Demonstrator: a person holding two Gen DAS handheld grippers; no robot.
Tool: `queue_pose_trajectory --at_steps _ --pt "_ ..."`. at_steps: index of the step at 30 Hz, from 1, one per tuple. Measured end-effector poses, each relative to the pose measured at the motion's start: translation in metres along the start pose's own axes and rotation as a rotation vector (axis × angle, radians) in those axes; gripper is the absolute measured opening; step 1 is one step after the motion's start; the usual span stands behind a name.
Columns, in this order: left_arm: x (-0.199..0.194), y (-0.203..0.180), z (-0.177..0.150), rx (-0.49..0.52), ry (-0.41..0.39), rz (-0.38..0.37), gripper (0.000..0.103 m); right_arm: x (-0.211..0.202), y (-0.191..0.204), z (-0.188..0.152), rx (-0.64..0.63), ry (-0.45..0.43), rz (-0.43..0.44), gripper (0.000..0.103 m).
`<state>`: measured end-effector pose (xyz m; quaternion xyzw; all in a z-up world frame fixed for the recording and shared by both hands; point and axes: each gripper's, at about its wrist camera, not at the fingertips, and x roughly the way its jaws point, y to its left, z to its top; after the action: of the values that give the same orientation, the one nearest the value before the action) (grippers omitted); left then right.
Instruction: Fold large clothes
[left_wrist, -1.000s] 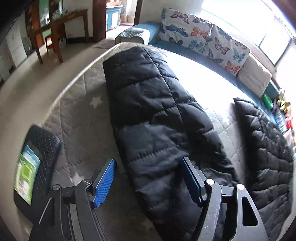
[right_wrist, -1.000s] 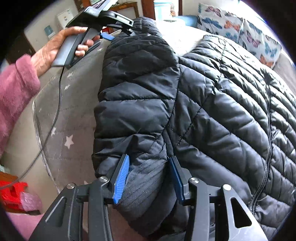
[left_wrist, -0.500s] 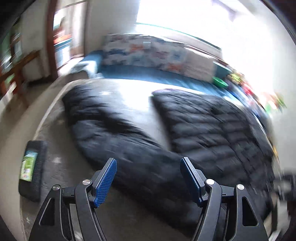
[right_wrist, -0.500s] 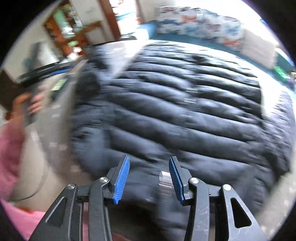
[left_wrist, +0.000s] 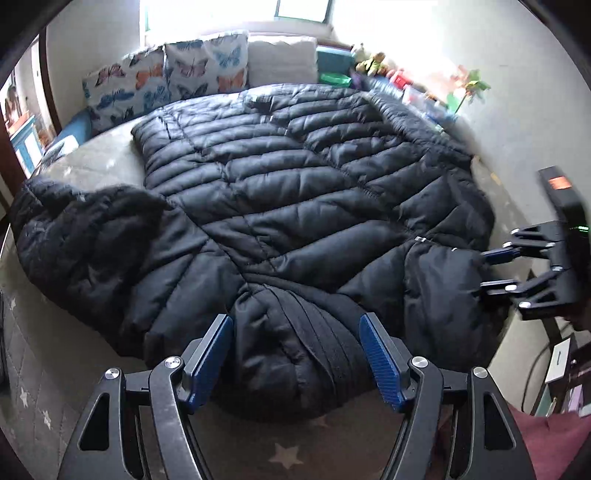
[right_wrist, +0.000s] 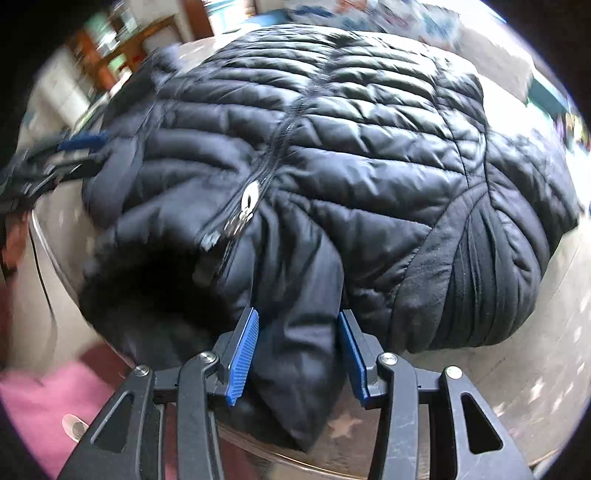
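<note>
A large black quilted puffer jacket (left_wrist: 295, 192) lies spread over a grey star-patterned bed cover (left_wrist: 280, 454). My left gripper (left_wrist: 295, 358) is open, its blue pads on either side of a bunched sleeve end with a ribbed cuff (left_wrist: 317, 343). My right gripper (right_wrist: 295, 354) is open around a hanging fold of the jacket's hem (right_wrist: 299, 369) at the bed's edge, beside the silver zipper pull (right_wrist: 243, 214). The right gripper also shows in the left wrist view (left_wrist: 495, 269) at the jacket's right edge. The left gripper shows blurred in the right wrist view (right_wrist: 74, 147).
Butterfly-print cushions (left_wrist: 166, 81) and a white pillow (left_wrist: 282, 61) line the far side of the bed under a bright window. Toys and a green bowl (left_wrist: 334, 77) sit on the ledge. Wooden furniture (right_wrist: 129, 48) stands beyond the bed.
Both grippers have swung round to the near side of the jacket. The left gripper moved from the long sleeve to a bunched cuff; the right now straddles the hem by the zipper.
</note>
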<state>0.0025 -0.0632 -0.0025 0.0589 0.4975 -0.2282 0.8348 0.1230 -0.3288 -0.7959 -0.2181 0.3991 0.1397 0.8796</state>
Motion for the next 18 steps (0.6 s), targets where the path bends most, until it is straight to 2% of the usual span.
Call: queue_pose_trajectory --at_steps 4,9,12,14,16,18 --pt "-0.011 -0.01 0.023 -0.007 -0.065 -0.058 0.074 -0.022 -0.026 0.007 0.085 -0.051 0.054 0.049" --pt "-0.003 -0.035 0.057 0.042 -0.094 -0.103 0.074 -0.051 -0.116 0.02 0.32 -0.164 0.044 0.049" --pt "0.019 -0.054 0.075 0.066 -0.068 -0.124 0.074 -0.06 -0.175 0.027 0.481 -0.214 0.069 0.049" --pt "0.038 -0.066 0.083 0.074 -0.04 -0.166 0.073 -0.06 -0.208 0.028 0.574 -0.249 0.071 0.049" --pt "0.059 -0.081 0.084 0.092 0.007 -0.209 0.073 -0.06 -0.242 0.028 0.639 -0.266 0.022 0.049" --pt "0.072 -0.094 0.077 0.133 0.034 -0.219 0.073 -0.053 -0.265 0.033 0.679 -0.266 -0.013 0.049"
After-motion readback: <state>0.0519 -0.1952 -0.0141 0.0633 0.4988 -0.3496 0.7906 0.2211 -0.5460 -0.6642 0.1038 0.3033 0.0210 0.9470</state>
